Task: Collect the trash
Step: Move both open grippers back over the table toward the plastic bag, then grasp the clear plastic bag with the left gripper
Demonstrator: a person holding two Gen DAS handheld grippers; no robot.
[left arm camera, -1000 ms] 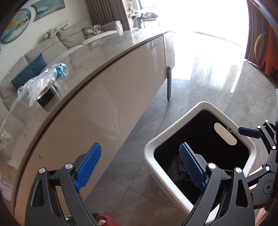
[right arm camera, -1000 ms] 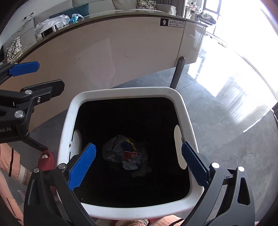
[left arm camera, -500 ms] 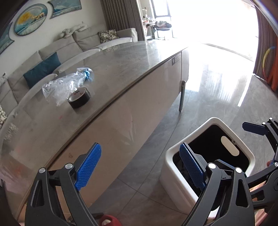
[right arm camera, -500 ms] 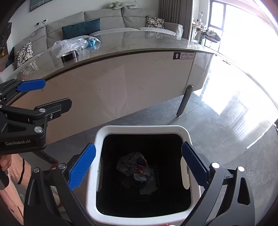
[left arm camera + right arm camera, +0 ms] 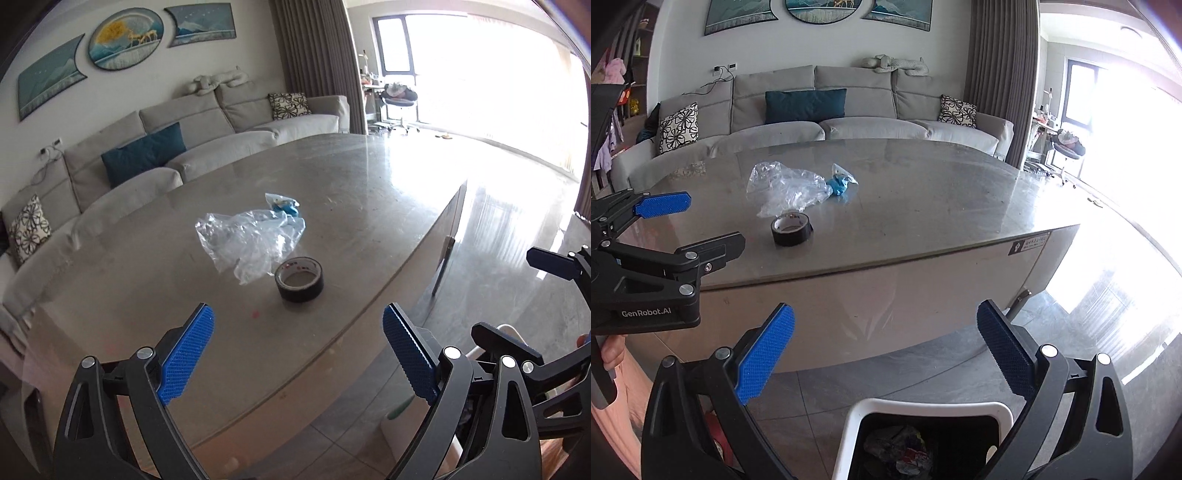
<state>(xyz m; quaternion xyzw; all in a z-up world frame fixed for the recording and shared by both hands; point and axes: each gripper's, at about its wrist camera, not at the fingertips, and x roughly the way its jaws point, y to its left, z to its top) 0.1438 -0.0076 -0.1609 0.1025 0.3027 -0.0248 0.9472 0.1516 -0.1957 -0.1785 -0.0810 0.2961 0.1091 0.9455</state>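
Views are lifting away from the bin [image 5: 923,410] and up onto the table [image 5: 369,192]: a second ago both cameras were looking down into the white bin, and now the grey tabletop is filling each frame while the bin is sliding off the bottom edge. That is suggesting one drop is finished and the next pickup is starting. Crumpled trash is already lying at the bottom of the bin, as the right wrist view is showing.

The remaining trash is sitting mid-table: a clear plastic bag [image 5: 251,240], crumpled, with a small blue wrapper [image 5: 286,207] touching its far end. A black tape roll [image 5: 300,283] is standing just beside the bag's near edge; whether it is counting as trash is hard to judge.

The left gripper [image 5: 299,354] is hovering near the table's edge with its jaws spread wide and nothing between them. The right gripper [image 5: 886,354] is hanging lower, over the bin, equally wide apart and empty.

In the left wrist view the bin is being almost wholly hidden behind the gripper frames. What the blue wrapper is holding is too small to tell, and the window side is washing out in glare.
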